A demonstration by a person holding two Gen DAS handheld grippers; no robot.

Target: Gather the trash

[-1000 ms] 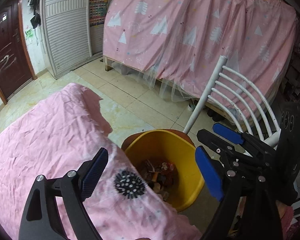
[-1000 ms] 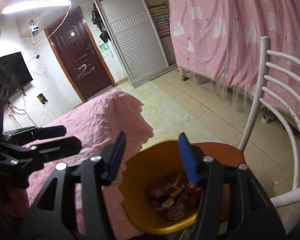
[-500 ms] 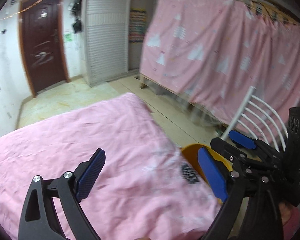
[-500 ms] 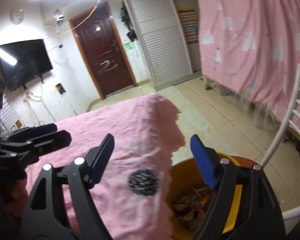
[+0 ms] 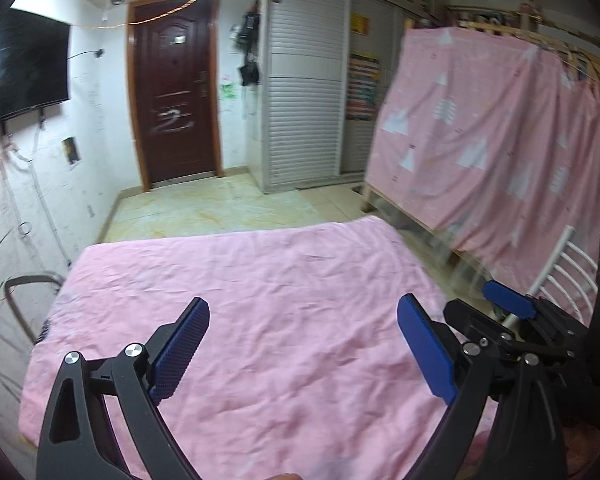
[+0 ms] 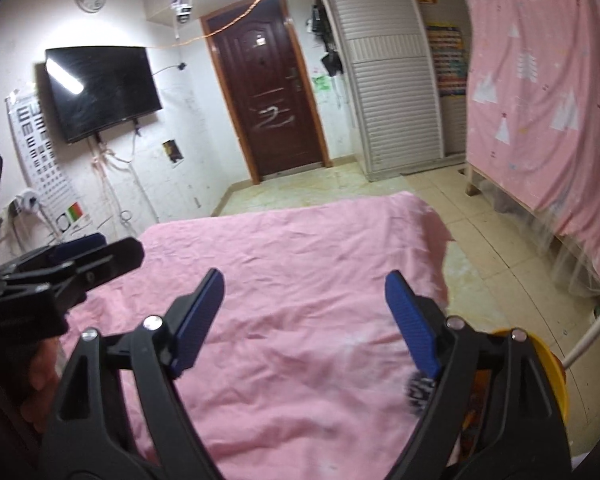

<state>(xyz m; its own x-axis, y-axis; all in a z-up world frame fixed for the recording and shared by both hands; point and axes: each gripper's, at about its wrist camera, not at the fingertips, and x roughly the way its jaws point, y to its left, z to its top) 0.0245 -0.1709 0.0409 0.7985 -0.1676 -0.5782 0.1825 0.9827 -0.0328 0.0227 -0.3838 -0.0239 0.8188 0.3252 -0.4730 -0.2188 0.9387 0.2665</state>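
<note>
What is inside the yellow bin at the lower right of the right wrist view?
Only a sliver of the yellow bin shows, with a hint of orange at its inner wall. The right tool covers the rest, so its contents cannot be made out.

The pink cloth (image 5: 292, 320) is covering the bench and lying flat and bare ahead, leaving open room above it. The right gripper (image 5: 500, 312) is crowding the left gripper (image 5: 300, 344) on its right side. At the cloth's near right corner the yellow bin (image 6: 552, 364) is standing close, with the white chair (image 5: 560, 276) beyond it. The pink curtain (image 6: 548, 92) is walling off the right.
</note>
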